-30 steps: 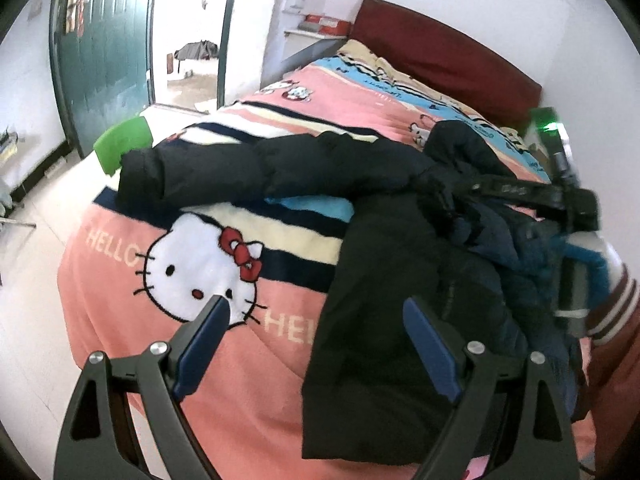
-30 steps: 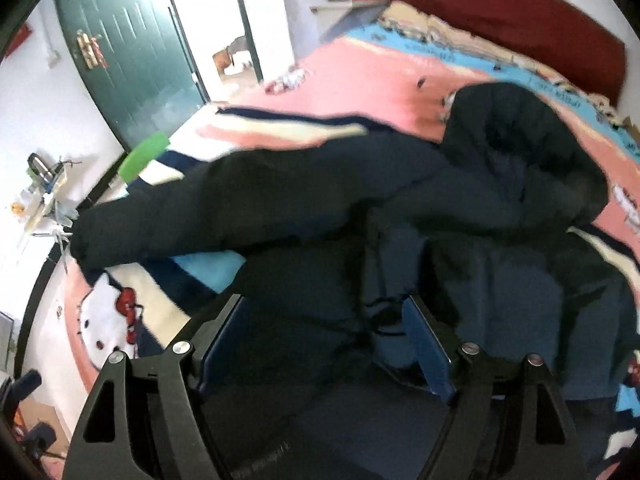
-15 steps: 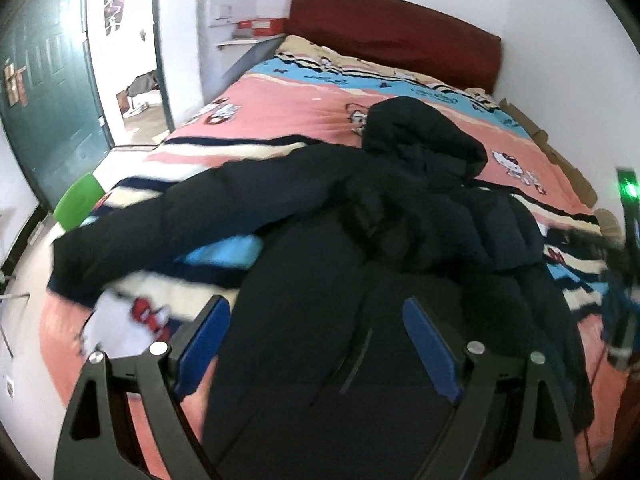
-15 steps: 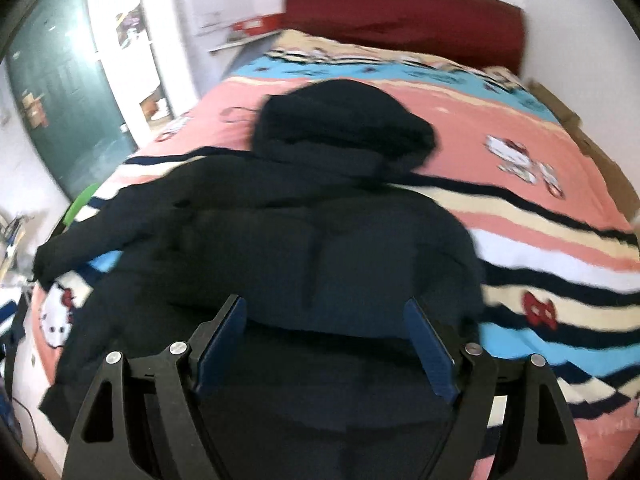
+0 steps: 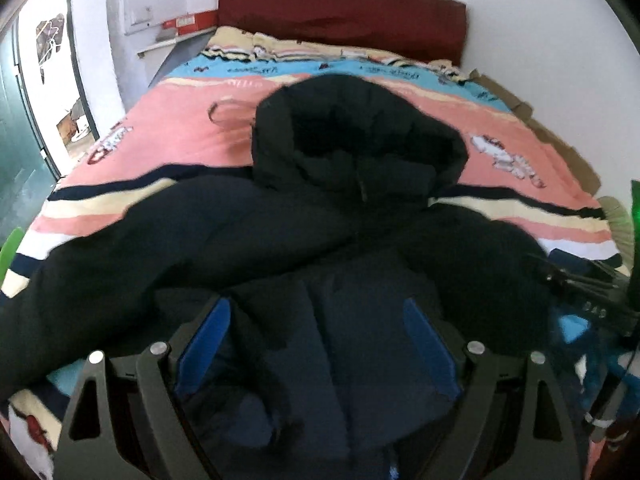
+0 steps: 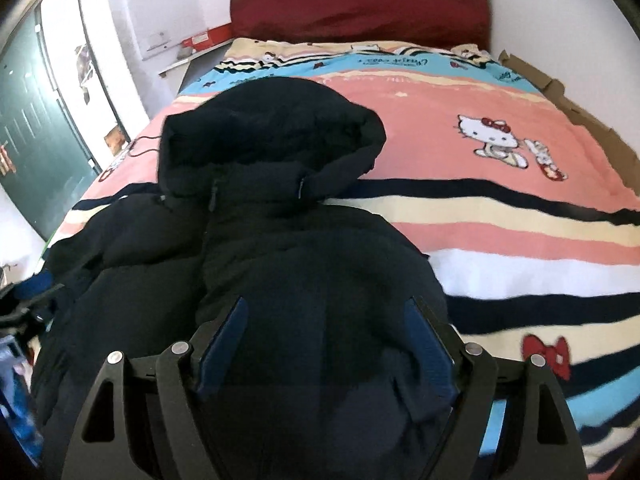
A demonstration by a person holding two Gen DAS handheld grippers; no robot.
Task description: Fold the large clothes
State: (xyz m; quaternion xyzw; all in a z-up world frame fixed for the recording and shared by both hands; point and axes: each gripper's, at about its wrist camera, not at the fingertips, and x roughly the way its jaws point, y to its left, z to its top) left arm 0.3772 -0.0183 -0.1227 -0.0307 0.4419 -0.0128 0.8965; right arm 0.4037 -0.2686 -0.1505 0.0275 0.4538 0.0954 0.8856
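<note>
A large dark navy hooded puffer jacket [image 5: 352, 216] lies on the bed, hood [image 5: 356, 128] toward the headboard, one sleeve [image 5: 120, 248] stretched out to the left. My left gripper [image 5: 316, 320] is open, its blue pads just above the jacket's front panels. In the right wrist view the same jacket [image 6: 304, 264] fills the lower left, its hood [image 6: 268, 136] beyond. My right gripper [image 6: 324, 320] is open over the jacket's right shoulder and body. Neither holds cloth.
The bed has a pink, blue and cream striped Hello Kitty cover [image 6: 500, 152] and a dark red headboard [image 6: 360, 4]. A green door [image 6: 36, 128] and a doorway are on the left. The other gripper's body [image 5: 592, 296] shows at the right edge.
Both grippers swung right and forward over the jacket, from the bed's left corner to facing the headboard. The jacket now lies straighter, hood ahead. Both grippers stayed open.
</note>
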